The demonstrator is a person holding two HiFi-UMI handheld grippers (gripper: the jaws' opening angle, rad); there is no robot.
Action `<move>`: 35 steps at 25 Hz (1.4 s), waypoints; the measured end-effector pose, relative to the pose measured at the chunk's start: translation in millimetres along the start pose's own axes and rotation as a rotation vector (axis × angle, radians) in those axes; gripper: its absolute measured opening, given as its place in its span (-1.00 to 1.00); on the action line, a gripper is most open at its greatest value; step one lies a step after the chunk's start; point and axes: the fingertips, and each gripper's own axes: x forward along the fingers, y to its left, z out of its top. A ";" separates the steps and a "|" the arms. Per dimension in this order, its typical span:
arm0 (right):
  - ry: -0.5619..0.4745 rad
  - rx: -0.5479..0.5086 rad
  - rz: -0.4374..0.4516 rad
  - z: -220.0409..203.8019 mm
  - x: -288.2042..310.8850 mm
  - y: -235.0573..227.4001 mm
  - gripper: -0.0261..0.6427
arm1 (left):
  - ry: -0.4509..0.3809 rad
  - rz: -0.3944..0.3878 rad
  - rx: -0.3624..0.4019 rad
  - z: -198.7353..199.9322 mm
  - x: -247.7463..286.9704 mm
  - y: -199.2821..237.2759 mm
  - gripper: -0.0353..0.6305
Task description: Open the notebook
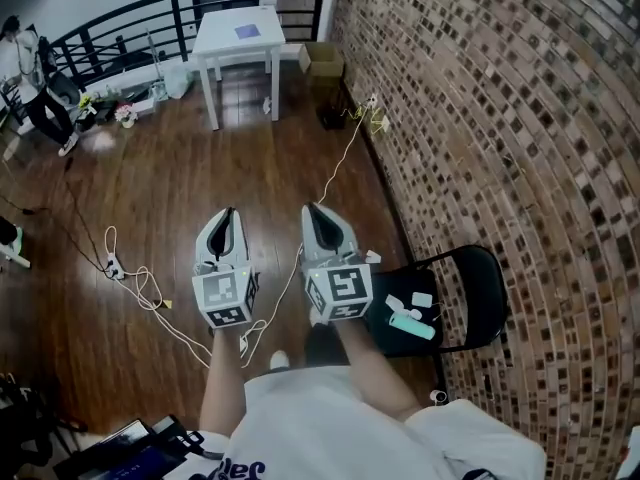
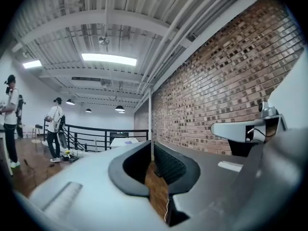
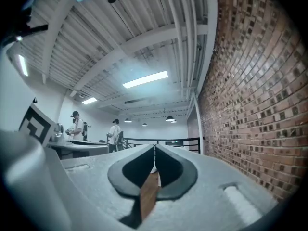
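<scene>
Over the wood floor, well short of the table: both grippers level, nothing held.

I read the left gripper (image 1: 227, 213) and right gripper (image 1: 311, 211) as both pressed together with only floor showing between the tips. The notebook (image 1: 247, 31) is, I'd guess, the flat purple patch on the far white table (image 1: 215, 46), well apart from both grippers and too small to tell for sure. Risks on the way: loose cables (image 1: 140, 290) cross the floor to my left and could trip me, and the black chair (image 1: 478, 273) sits just beside my right gripper and could get clipped. The brick wall (image 1: 480, 118) closes the right side and the railing (image 1: 130, 16) the far end, leaving an open lane straight ahead.
</scene>
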 end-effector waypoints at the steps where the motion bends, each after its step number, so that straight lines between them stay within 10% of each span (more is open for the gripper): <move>1: -0.002 0.003 -0.021 -2.0 12.0 -13.6 -0.96 | -0.009 -0.003 -0.005 -1.1 13.9 -0.6 -0.77; 16: -0.057 -0.013 -0.001 5.2 208.5 -185.2 -0.97 | -0.062 0.141 0.052 16.5 251.8 -6.3 -0.63; 29: 0.004 -0.127 0.240 -45.8 425.6 -143.7 -0.96 | -0.053 0.133 0.015 -7.9 419.5 130.3 -0.87; 35: -0.010 -0.167 0.133 -34.2 543.0 -133.5 -0.96 | -0.116 0.105 0.006 22.1 491.3 221.0 -0.87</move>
